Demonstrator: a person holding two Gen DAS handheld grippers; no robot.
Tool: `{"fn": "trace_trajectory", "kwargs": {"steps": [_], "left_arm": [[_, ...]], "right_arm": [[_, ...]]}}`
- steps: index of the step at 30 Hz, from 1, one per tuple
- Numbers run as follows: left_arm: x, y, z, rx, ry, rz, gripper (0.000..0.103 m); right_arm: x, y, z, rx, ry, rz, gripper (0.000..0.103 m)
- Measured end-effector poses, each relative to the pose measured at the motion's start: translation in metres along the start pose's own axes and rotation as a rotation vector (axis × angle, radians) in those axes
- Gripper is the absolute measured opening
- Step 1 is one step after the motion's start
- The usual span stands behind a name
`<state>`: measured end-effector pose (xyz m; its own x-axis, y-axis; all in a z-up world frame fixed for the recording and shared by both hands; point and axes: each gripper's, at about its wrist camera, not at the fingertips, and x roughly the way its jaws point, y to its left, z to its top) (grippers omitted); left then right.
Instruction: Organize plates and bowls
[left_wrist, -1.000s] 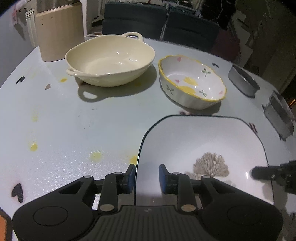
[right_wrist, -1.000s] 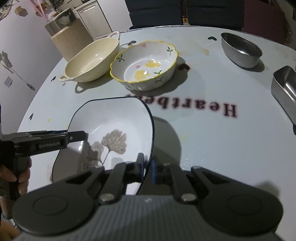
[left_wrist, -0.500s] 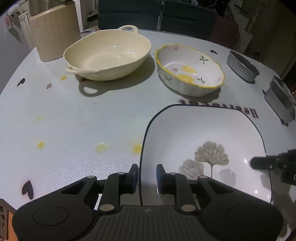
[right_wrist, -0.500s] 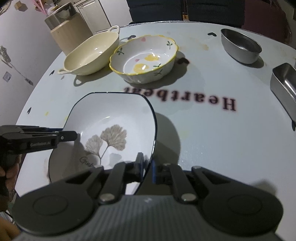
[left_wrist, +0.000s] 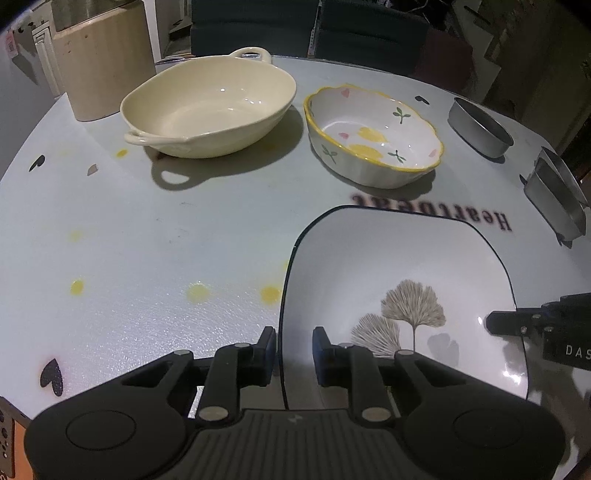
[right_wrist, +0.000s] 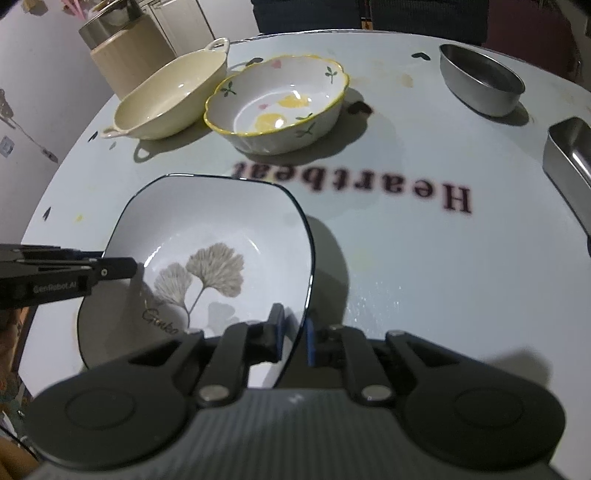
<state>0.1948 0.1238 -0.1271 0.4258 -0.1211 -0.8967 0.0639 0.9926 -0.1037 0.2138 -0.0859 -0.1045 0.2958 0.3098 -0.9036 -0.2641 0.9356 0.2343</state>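
Square white plate with dark rim and ginkgo print (left_wrist: 399, 273) lifted over the pale worktop (left_wrist: 129, 236), left hand-held gripper (left_wrist: 294, 341) straddling its left rim, fingers apart, right hand-held gripper (right_wrist: 294, 326) clamped on its right rim; only the right view shows shadow beneath.

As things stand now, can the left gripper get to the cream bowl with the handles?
Probably not yet. The left gripper straddles the rim of the square plate, shared with the right gripper. The tabletop toward the cream bowl looks free.
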Motion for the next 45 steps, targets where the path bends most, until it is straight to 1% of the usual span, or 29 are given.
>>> {"fn": "trace_trajectory", "kwargs": {"steps": [5, 7, 11, 12, 13, 14, 15, 16, 17, 18, 19, 20, 21, 23, 24, 26, 28, 31, 35, 41, 45], "left_arm": [[0.0, 0.001, 0.0, 0.0, -0.001, 0.0, 0.023], [0.0, 0.001, 0.0, 0.001, -0.002, 0.005, 0.026], [0.0, 0.001, -0.001, -0.001, -0.01, 0.009, 0.027], [0.0, 0.001, -0.001, 0.005, -0.01, 0.014, 0.029], [0.0, 0.0, -0.002, 0.011, -0.01, 0.023, 0.035], [0.0, 0.0, -0.002, 0.019, -0.012, 0.036, 0.039], [0.0, 0.0, -0.002, 0.024, -0.016, 0.051, 0.048], [0.001, 0.001, -0.002, 0.028, -0.021, 0.065, 0.059], [0.001, 0.003, -0.002, 0.028, -0.025, 0.077, 0.066], [0.001, 0.004, -0.002, 0.026, -0.031, 0.085, 0.08], [0.001, 0.006, -0.002, 0.023, -0.037, 0.091, 0.087], [0.0, 0.007, -0.002, 0.021, -0.044, 0.094, 0.089], [-0.001, 0.008, -0.002, 0.018, -0.049, 0.091, 0.091], [-0.003, 0.01, -0.001, 0.008, -0.06, 0.087, 0.096], [-0.004, 0.011, -0.001, 0.002, -0.069, 0.088, 0.099], [-0.009, 0.012, 0.001, -0.013, -0.101, 0.102, 0.099], [-0.015, 0.012, 0.006, -0.025, -0.136, 0.113, 0.1], [-0.025, 0.014, 0.017, -0.056, -0.185, 0.123, 0.102], [-0.036, 0.02, 0.032, -0.141, -0.241, 0.13, 0.103], [-0.038, 0.033, 0.052, -0.314, -0.31, 0.157, 0.103], [-0.034, 0.044, 0.065, -0.441, -0.363, 0.138, 0.103]], "right_arm": [[0.001, 0.0, 0.001, 0.002, 0.0, 0.002, 0.014], [0.001, 0.0, 0.001, 0.002, -0.001, 0.003, 0.014], [0.002, -0.001, 0.001, 0.001, -0.002, 0.007, 0.015], [0.002, -0.001, 0.001, -0.003, -0.002, 0.008, 0.015], [0.002, -0.002, 0.001, -0.004, -0.003, 0.008, 0.015], [0.002, -0.002, 0.001, -0.005, -0.003, 0.01, 0.015], [0.001, -0.002, 0.0, -0.007, -0.003, 0.012, 0.015], [0.001, -0.003, 0.0, -0.006, -0.002, 0.015, 0.017], [0.001, -0.004, 0.0, -0.008, -0.001, 0.023, 0.019], [0.001, -0.004, 0.0, -0.013, -0.001, 0.031, 0.019], [0.001, -0.005, 0.0, -0.019, -0.004, 0.042, 0.028], [0.0, -0.006, 0.0, -0.019, -0.015, 0.053, 0.038], [-0.002, -0.007, 0.0, -0.017, -0.027, 0.053, 0.043], [-0.005, -0.008, 0.0, -0.016, -0.055, 0.051, 0.058], [-0.007, -0.009, 0.001, -0.016, -0.069, 0.053, 0.063], [-0.011, -0.012, 0.004, -0.011, -0.093, 0.061, 0.088], [-0.014, -0.015, 0.008, -0.004, -0.116, 0.066, 0.098], [-0.017, -0.021, 0.015, 0.006, -0.158, 0.079, 0.102], [-0.023, -0.027, 0.03, 0.038, -0.229, 0.084, 0.102], [-0.03, -0.036, 0.06, 0.061, -0.327, 0.081, 0.103], [-0.031, -0.041, 0.081, 0.113, -0.403, 0.095, 0.103]]}}
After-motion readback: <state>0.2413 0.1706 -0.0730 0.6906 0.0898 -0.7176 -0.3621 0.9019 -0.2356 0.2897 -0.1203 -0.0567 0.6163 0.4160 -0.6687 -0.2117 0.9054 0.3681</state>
